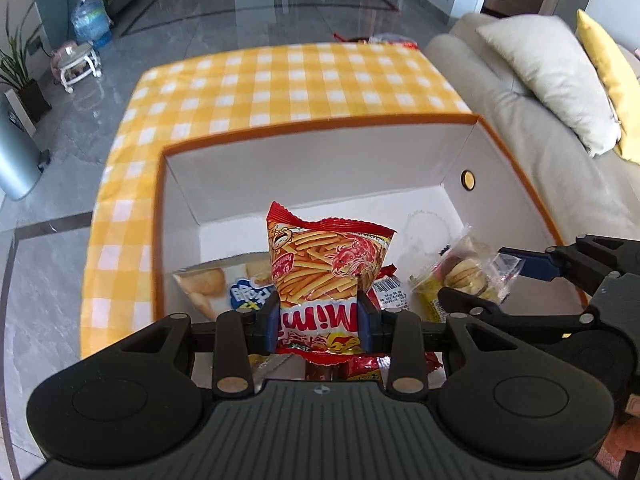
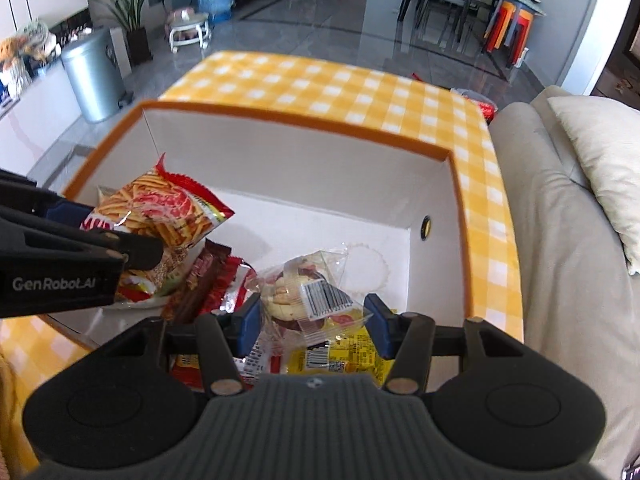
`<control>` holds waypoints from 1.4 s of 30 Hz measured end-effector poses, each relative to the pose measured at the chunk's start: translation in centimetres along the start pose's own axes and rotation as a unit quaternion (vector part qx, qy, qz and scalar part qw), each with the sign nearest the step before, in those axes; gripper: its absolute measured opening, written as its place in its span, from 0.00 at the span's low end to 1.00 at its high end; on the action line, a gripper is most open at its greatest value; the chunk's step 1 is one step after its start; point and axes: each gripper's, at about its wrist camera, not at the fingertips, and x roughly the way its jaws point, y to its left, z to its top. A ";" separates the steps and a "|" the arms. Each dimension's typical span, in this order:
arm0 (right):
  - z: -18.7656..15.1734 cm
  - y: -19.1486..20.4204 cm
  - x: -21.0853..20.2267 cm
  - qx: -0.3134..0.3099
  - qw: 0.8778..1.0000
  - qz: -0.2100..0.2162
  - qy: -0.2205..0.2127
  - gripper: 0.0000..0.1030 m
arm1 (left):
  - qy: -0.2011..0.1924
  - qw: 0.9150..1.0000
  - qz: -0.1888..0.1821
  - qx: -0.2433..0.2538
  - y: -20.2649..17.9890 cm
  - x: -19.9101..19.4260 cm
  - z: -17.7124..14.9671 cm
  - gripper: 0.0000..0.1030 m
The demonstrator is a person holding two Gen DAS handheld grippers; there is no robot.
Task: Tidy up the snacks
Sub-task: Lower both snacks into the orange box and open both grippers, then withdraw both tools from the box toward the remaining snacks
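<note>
A red bag of prawn sticks (image 1: 324, 264) stands upright over the white box with the orange rim (image 1: 320, 128). My left gripper (image 1: 320, 316) is shut on the bag's lower part, its blue pads pressing both sides. To its right, my right gripper (image 1: 484, 280) holds a clear packet of small pastries (image 1: 468, 272). In the right wrist view that clear packet (image 2: 308, 296) sits between the pads of my right gripper (image 2: 314, 324), above the box (image 2: 304, 124). The left gripper (image 2: 112, 228) and red bag (image 2: 160, 208) show at the left.
Inside the box lie a white and blue biscuit bag (image 1: 224, 288), a yellow packet (image 2: 340, 356) and red wrappers (image 2: 212, 280). The box rests on a yellow checked tablecloth (image 1: 280, 80). A beige sofa with cushions (image 1: 540, 80) borders the right side. A metal bin (image 2: 96, 76) stands on the floor.
</note>
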 end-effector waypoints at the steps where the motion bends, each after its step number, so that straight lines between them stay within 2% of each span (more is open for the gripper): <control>1: 0.0 0.1 0.5 -0.003 1.000 0.000 0.005 0.51 | 0.004 1.000 0.000 -0.001 -0.1 0.4 0.1 0.40; 13: 0.1 -0.3 3.8 -0.020 0.999 0.000 0.043 0.51 | 0.041 0.999 0.013 0.019 -0.8 3.6 0.5 0.40; 22: 0.1 0.1 4.8 -0.033 0.998 -0.004 0.057 0.52 | 0.050 0.998 0.023 0.034 -1.2 4.2 0.1 0.42; 27: 0.0 0.3 4.6 -0.039 0.997 -0.004 0.059 0.56 | 0.052 0.998 0.031 0.034 -1.0 3.7 -0.2 0.48; 30: 0.0 0.7 4.0 -0.044 0.997 -0.014 0.054 0.64 | 0.045 0.998 0.025 0.034 -1.1 3.0 -0.5 0.56; 33: 0.1 1.0 3.2 -0.047 0.998 -0.018 0.048 0.69 | 0.030 0.998 0.034 0.033 -1.0 2.1 -0.5 0.67; 36: 0.3 1.1 2.2 -0.047 0.998 -0.022 0.037 0.78 | 0.016 0.999 0.038 0.031 -0.9 0.9 -0.5 0.68; 40: 0.6 1.4 0.3 -0.053 0.998 -0.034 0.016 0.79 | -0.019 0.999 0.041 0.021 -0.7 -1.5 -0.6 0.70; 42: 0.7 1.4 -1.0 -0.048 0.998 -0.036 0.001 0.85 | -0.038 0.998 0.045 0.017 -0.6 -2.8 -0.8 0.72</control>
